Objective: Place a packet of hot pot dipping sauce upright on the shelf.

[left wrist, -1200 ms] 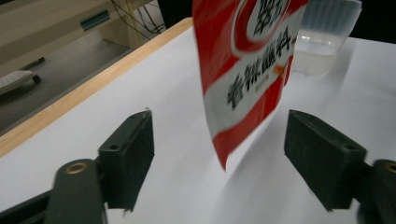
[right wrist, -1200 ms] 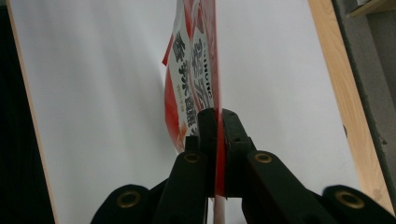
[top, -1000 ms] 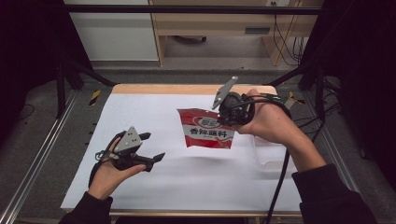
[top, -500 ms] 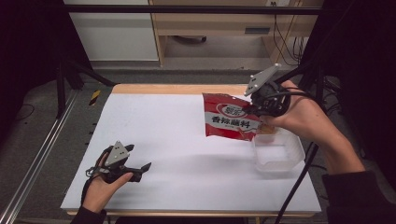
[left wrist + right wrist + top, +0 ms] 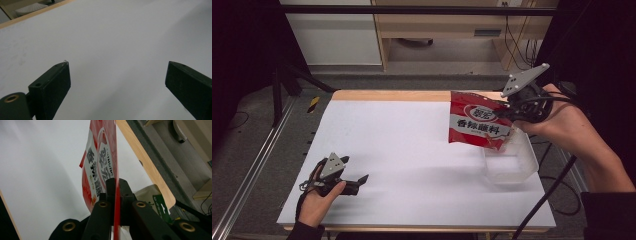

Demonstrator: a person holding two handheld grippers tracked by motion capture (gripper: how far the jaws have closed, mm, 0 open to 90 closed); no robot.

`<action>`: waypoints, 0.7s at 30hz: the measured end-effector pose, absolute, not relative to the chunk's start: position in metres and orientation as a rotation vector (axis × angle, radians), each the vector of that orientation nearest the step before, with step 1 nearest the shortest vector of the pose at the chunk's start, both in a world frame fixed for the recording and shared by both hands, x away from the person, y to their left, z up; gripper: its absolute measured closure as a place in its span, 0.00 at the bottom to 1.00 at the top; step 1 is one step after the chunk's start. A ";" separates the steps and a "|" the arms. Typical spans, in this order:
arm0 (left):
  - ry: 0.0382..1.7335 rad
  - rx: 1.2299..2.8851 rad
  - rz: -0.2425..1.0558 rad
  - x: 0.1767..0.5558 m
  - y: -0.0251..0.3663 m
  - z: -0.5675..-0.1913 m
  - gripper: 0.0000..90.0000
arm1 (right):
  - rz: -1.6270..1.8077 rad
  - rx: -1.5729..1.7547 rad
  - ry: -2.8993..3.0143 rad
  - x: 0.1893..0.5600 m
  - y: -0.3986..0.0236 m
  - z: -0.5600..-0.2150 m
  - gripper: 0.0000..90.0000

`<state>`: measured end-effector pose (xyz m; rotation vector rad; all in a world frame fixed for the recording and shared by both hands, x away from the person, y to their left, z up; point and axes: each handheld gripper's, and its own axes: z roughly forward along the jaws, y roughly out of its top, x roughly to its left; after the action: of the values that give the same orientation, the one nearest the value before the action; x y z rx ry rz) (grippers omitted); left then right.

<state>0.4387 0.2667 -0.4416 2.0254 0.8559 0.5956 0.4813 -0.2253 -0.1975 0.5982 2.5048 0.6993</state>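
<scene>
A red and white seasoning packet (image 5: 478, 125) hangs in the air at the table's right side, partly over a clear plastic container (image 5: 511, 165). My right gripper (image 5: 512, 114) is shut on the packet's right edge; the right gripper view has both jaws clamped on the thin packet (image 5: 100, 170). My left gripper (image 5: 360, 181) rests low near the table's front left corner, jaws wide apart. In the left gripper view the left gripper (image 5: 117, 75) has just bare white table between its fingers.
The white table top (image 5: 402, 140) has a wooden strip along its far edge. A metal rail (image 5: 257, 165) runs along the left side. Cables (image 5: 542, 200) trail off the right edge. A green and beige object (image 5: 157, 200) lies beyond the table's edge in the right gripper view.
My right gripper carried the packet from the table's middle to the right, over the clear container. My left gripper drew back toward the front left corner, still open.
</scene>
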 end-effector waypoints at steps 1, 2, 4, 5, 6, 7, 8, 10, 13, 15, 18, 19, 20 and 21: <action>0.857 2.025 0.596 0.439 0.267 -0.442 0.07 | 0.698 0.609 2.503 0.481 -0.228 -0.197 1.00; 0.857 2.026 0.594 0.439 0.267 -0.442 0.07 | 0.694 0.616 2.498 0.480 -0.232 -0.198 1.00; 0.859 2.026 0.595 0.439 0.269 -0.442 0.07 | 0.699 0.637 2.486 0.479 -0.238 -0.198 1.00; 0.861 2.024 0.596 0.439 0.269 -0.442 0.07 | 0.696 0.638 2.486 0.479 -0.241 -0.198 1.00; 0.865 2.021 0.596 0.439 0.269 -0.442 0.07 | 0.699 0.648 2.480 0.478 -0.244 -0.198 1.00; 0.866 2.021 0.594 0.440 0.270 -0.442 0.07 | 0.697 0.654 2.482 0.478 -0.246 -0.198 1.00; 0.866 2.023 0.596 0.440 0.269 -0.442 0.07 | 0.696 0.658 2.479 0.477 -0.249 -0.198 1.00; 0.864 2.024 0.596 0.439 0.269 -0.442 0.07 | 0.694 0.670 2.479 0.477 -0.254 -0.199 1.00; 0.864 2.025 0.595 0.440 0.270 -0.443 0.06 | 0.691 0.690 2.469 0.476 -0.261 -0.201 1.00; 0.869 2.021 0.594 0.440 0.271 -0.443 0.06 | 0.684 0.700 2.470 0.475 -0.266 -0.203 1.00; 0.871 2.020 0.594 0.440 0.272 -0.443 0.06 | 0.669 0.721 2.476 0.475 -0.274 -0.208 1.00; 0.870 2.020 0.594 0.440 0.272 -0.443 0.06 | 0.666 0.731 2.472 0.474 -0.278 -0.210 1.00; 0.871 2.019 0.595 0.440 0.272 -0.443 0.06 | 0.668 0.741 2.467 0.474 -0.280 -0.211 1.00; 0.872 2.021 0.594 0.440 0.272 -0.443 0.06 | 0.667 0.746 2.469 0.474 -0.283 -0.213 1.00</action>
<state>0.4400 0.2718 -0.4432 2.0214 0.8719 0.5936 0.4739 -0.2830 -0.2131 0.7464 2.4687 0.6670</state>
